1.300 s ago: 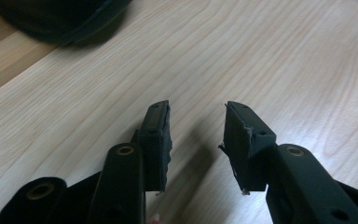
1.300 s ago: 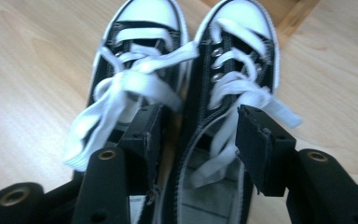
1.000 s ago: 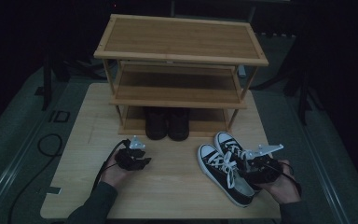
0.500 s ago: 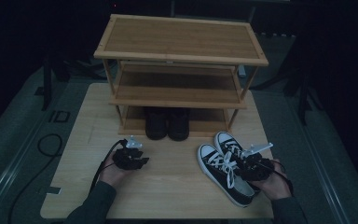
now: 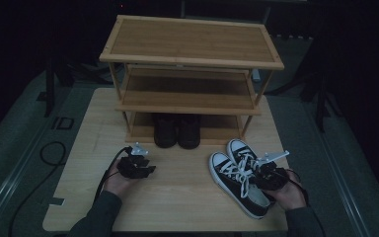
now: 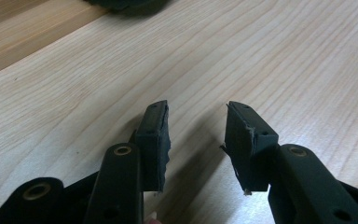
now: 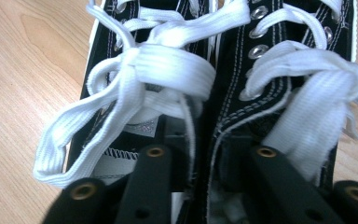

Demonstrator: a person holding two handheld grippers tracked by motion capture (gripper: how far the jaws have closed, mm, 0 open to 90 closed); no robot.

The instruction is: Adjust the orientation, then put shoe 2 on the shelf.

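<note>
since the earlier high view the right gripper (image 5: 265,174) sits lower and closer in over the pair of black sneakers (image 5: 239,177), and its jaws have just been closing. right gripper view: one jaw reaches down inside each shoe's opening, and the two inner collar walls (image 7: 204,135), pressed side by side, are pinched between the pads. clamped on the pair at the collars.

sneakers lie on the table (image 5: 177,197) at about 4 o'clock from the table's middle, toes pointing to roughly 11 o'clock, heels towards the person. white toe caps, white laces (image 7: 163,70) in loose bows just ahead of the jaws. both soles look to rest on the wood; cannot tell whether the heels are lifted.

left gripper (image 5: 137,165) at about 8 o'clock from the table's middle, held in the person's left hand (image 5: 116,178), no visible change since the earlier view. left gripper view: jaws stand apart, bare wood in the gap, nothing between the pads; the pads' rubber edges look frayed.

wooden shoe rack (image 5: 190,49) with three shelves stands at 12 o'clock on the table. a pair of dark shoes (image 5: 177,131) sits on its bottom shelf, toes facing the person. sneakers lie near the rack's front right leg, not touching it.
</note>
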